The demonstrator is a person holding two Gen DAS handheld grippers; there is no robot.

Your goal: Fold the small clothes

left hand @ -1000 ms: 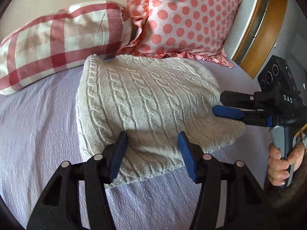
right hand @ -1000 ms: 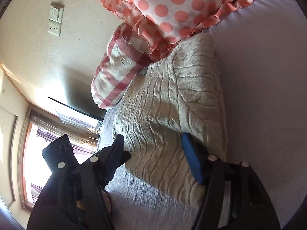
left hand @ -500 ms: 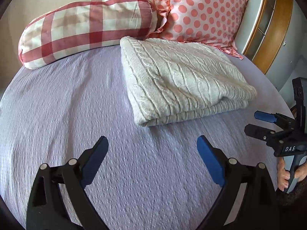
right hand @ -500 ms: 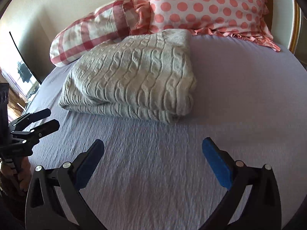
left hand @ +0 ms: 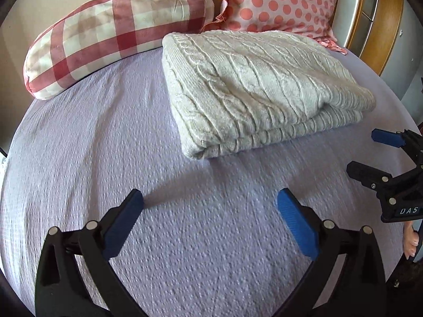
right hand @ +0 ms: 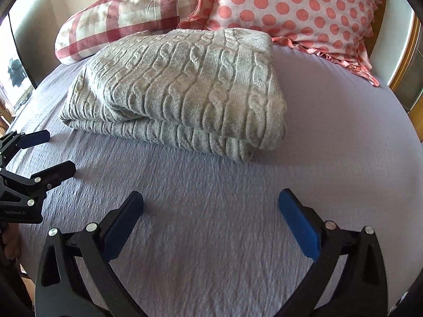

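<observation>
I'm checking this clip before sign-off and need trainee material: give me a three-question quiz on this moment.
1. True or false: the cable-knit sweater lies folded on the lilac bedsheet.
2. Multiple choice: the left tongs are A) shut on the sweater, B) open above the sheet, C) shut on a pillow.
3. Fill in: behind the sweater sit a red checked pillow and a ____ pillow.

Key: 1 true. 2 B; the right tongs are open too, touching nothing. 3 polka-dot.
</observation>
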